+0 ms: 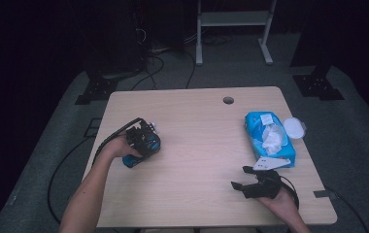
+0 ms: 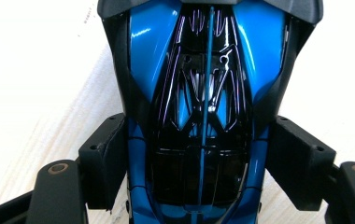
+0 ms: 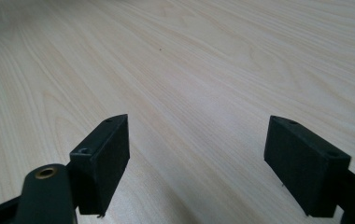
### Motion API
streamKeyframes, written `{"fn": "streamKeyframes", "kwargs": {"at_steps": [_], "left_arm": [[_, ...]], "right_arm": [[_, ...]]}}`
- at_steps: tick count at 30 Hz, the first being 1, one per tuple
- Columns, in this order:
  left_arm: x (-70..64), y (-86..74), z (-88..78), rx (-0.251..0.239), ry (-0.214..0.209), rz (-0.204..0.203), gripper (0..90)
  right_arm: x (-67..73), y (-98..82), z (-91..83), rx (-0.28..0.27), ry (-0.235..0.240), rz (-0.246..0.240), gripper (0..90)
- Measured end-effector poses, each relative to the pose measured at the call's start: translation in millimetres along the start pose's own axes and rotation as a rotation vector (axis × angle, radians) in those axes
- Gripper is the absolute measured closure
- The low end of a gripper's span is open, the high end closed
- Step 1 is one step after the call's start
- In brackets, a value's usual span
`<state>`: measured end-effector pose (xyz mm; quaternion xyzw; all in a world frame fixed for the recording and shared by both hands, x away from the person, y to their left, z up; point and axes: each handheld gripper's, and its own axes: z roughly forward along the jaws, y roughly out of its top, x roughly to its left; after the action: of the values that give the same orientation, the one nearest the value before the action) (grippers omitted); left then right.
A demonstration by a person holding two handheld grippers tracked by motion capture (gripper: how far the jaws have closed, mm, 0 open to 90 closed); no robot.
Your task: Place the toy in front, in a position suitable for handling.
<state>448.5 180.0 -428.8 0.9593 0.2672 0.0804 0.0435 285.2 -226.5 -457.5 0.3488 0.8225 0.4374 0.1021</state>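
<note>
A glossy blue and black toy car [image 2: 203,93] lies on the light wooden table [image 1: 197,145] at its left side. My left gripper [image 2: 199,158] comes down over it, one black pad [image 2: 105,158] pressed against each flank of the car. In the high view the left gripper [image 1: 142,141] covers most of the car [image 1: 132,161], whose blue end sticks out toward the person. My right gripper [image 1: 239,177] rests low at the near right of the table and points left. Its jaws [image 3: 203,158] stand wide apart over bare wood with nothing between them.
A blue pack of wipes [image 1: 269,138] with a white tissue pulled up lies at the right, a round white lid [image 1: 293,127] beside it. A cable hole [image 1: 228,100] sits near the far edge. Bare wood stretches between the two grippers.
</note>
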Motion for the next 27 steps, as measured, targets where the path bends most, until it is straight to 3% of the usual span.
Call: {"fn": "streamKeyframes", "kwargs": {"at_steps": [9, 17, 27], "left_arm": [[1.4, -0.5, 7.2, -0.005, -0.016, -0.004, 27.2], [7.2, -4.6, 8.9, -0.018, -0.062, -0.031, 27.0], [13.9, -10.2, 8.6, -0.014, -0.107, -0.033, 26.8]], "right_arm": [[-1.0, -0.1, -1.4, -0.005, 0.0, 0.001, 21.5], [-1.6, -0.2, -3.5, -0.01, -0.001, 0.004, 21.5], [-2.1, -1.0, -3.7, -0.005, -0.001, 0.004, 21.5]]}}
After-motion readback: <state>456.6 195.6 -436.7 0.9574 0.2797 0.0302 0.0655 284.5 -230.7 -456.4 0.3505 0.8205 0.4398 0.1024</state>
